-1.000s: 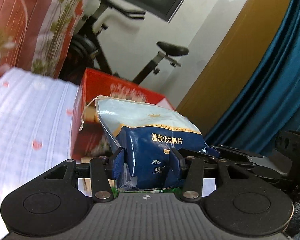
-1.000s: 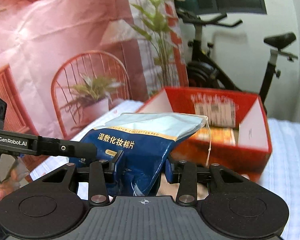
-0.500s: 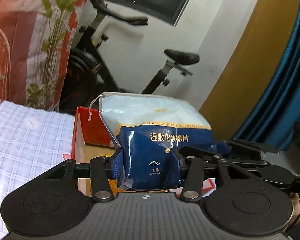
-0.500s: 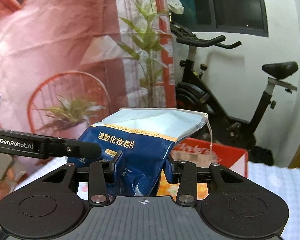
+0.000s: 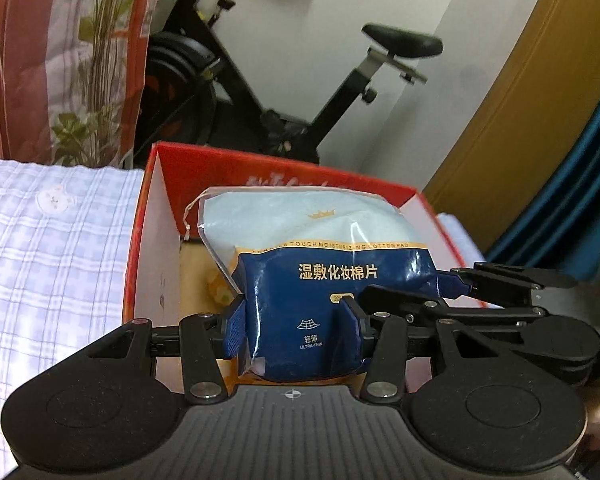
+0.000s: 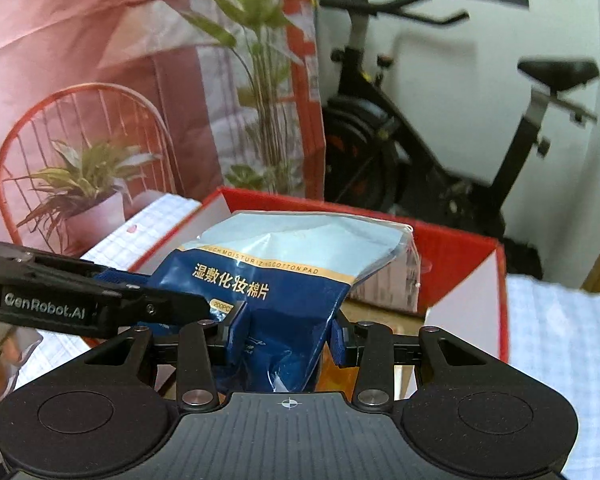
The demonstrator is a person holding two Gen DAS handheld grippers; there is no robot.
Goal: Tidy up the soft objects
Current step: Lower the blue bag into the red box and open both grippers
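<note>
A soft blue and pale-blue bag of cotton pads (image 5: 320, 272) is held by both grippers over an open red box (image 5: 284, 172). My left gripper (image 5: 296, 328) is shut on the bag's lower end. My right gripper (image 6: 286, 336) is shut on the same bag (image 6: 284, 264) from the other side. The right gripper's fingers (image 5: 500, 284) show at the right of the left wrist view; the left gripper's fingers (image 6: 100, 300) show at the left of the right wrist view. The red box (image 6: 460, 256) holds a labelled package (image 6: 388, 292) and yellow items.
The box stands on a blue-and-white checked cloth (image 5: 52, 264). Behind it are an exercise bike (image 5: 300, 92), a pink printed backdrop with plants (image 6: 100, 100), a yellow wall and a teal curtain (image 5: 572, 184).
Both grippers have tilted down with the bag still gripped. The red box, low in view half a second ago, now sits directly under and behind the bag.
</note>
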